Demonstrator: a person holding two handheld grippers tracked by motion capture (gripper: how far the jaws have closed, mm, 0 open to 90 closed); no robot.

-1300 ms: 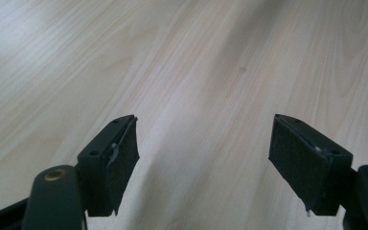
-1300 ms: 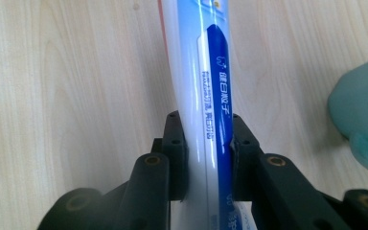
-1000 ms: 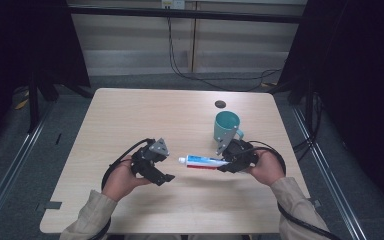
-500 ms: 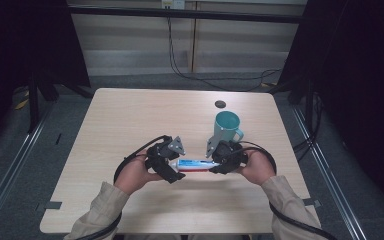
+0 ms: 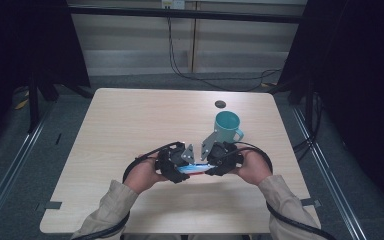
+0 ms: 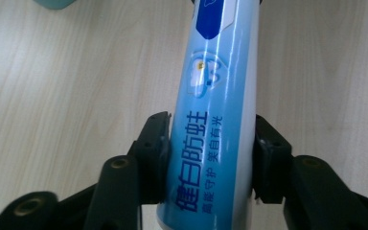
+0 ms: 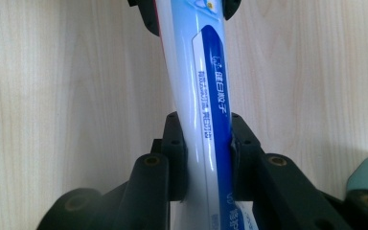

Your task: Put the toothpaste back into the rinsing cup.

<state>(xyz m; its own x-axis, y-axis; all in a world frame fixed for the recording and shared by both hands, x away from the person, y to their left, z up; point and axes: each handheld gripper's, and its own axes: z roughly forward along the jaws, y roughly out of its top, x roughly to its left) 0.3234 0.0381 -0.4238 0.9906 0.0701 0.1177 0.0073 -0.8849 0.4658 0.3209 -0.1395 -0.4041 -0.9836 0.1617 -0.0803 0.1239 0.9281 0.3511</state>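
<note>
My L gripper (image 5: 182,167) jaws just closed in on the toothpaste tube (image 5: 192,170), pads now touching both sides in the left gripper view. Tube's held above the table (image 5: 130,130) between both hands; R gripper (image 5: 211,167) pinches the other end. Handover looks halfway: R must let go. Teal mug (image 5: 227,127) near, beyond R.

One toothpaste tube (image 5: 191,170), one mug (image 5: 227,126)
</note>
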